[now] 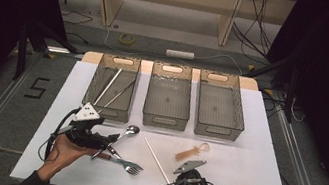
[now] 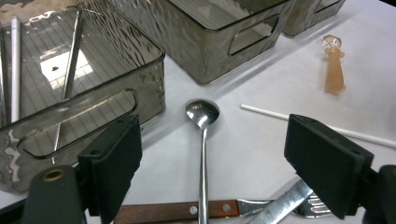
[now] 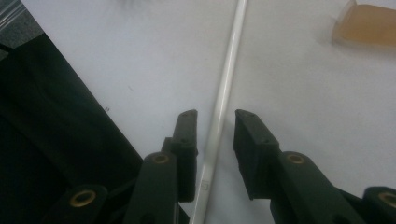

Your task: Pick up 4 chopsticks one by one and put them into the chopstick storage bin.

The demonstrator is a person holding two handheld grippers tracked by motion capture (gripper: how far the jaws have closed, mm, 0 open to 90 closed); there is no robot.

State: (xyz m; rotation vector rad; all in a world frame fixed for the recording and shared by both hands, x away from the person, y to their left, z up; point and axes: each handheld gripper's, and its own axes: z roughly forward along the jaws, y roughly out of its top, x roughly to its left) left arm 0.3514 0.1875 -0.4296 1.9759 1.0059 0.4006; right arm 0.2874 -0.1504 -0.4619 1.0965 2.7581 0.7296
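My left gripper [image 1: 111, 143] [image 2: 212, 140] stands wide open over the handle of a metal spoon [image 1: 126, 133] [image 2: 202, 112], which runs between the jaws without touching them. Under the spoon's handle lie a wooden-handled knife [image 2: 173, 211] and a fork [image 1: 130, 166] [image 2: 308, 207]. Low over the table near its front edge, my right gripper [image 1: 173, 177] [image 3: 215, 119] has its jaws on either side of a white stick [image 1: 156, 158] [image 3: 229, 79], with a thin gap on each side. A translucent orange spoon [image 1: 193, 151] [image 2: 334, 70] [image 3: 369, 28] lies just beyond.
Three smoky plastic bins stand in a row at the back of the white table [image 1: 253, 153]. The left bin [image 1: 97, 73] [image 2: 154, 88] holds a white stick and thin metal rods. The middle bin [image 1: 163, 121] and the right bin [image 1: 217, 130] are close behind the cutlery.
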